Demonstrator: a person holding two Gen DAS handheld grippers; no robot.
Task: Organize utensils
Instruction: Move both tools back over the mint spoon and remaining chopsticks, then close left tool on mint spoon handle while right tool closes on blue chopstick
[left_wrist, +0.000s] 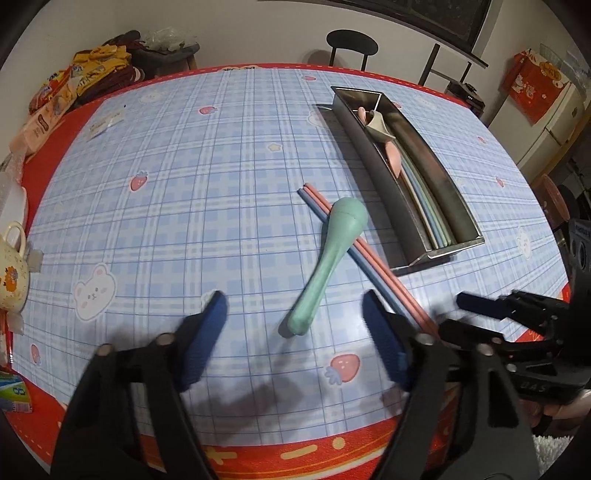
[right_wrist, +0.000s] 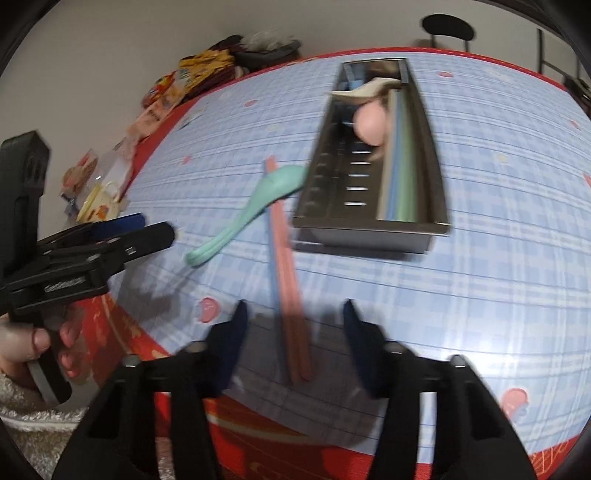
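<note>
The left gripper (left_wrist: 291, 325) hung open over the near edge of the table (left_wrist: 184, 184), its jaws straddling the handle end of the green spoon (left_wrist: 325, 254), probably lined up to pinch it. The spoon lay across the chopsticks (left_wrist: 351, 247), its bowl toward the tray (left_wrist: 436, 177), so it likely had to go first. The right gripper (right_wrist: 291, 332) was also open and empty, framing the chopsticks' near ends. The tray sat toward the far right of the table, already holding a pink spoon (left_wrist: 391, 157), a beige scoop (left_wrist: 378, 125) and more chopsticks.
</note>
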